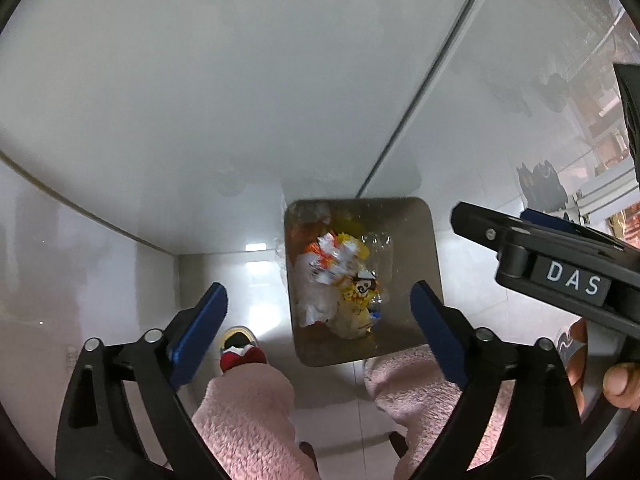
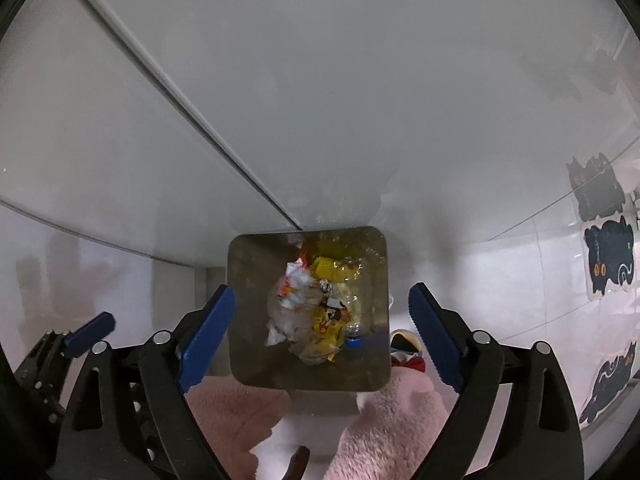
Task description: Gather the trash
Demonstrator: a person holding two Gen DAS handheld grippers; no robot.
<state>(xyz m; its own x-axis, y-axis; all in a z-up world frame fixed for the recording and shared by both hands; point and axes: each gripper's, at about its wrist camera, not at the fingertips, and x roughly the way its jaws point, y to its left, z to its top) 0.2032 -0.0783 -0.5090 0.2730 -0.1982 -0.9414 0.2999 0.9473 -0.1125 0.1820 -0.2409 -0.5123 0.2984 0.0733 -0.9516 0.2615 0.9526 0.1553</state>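
A square metal trash bin [image 1: 428, 248] stands on the floor against a white wall. It also shows in the right wrist view [image 2: 248, 360]. It holds crumpled wrappers [image 1: 340, 264], yellow packets [image 2: 328, 324] and a clear plastic bottle with a blue cap [image 2: 354, 340]. My left gripper [image 1: 320, 312] is open and empty, high above the bin's left side. My right gripper [image 2: 322, 312] is open and empty, directly above the bin. The right gripper also shows at the right of the left wrist view [image 1: 540, 248].
The person's pink fleece trouser legs [image 1: 248, 412] and a colourful slipper [image 1: 240, 348] are below the grippers. White glossy cabinet panels [image 2: 320, 80] rise behind the bin. Black cat stickers [image 2: 608, 260] are on the tiled wall at right.
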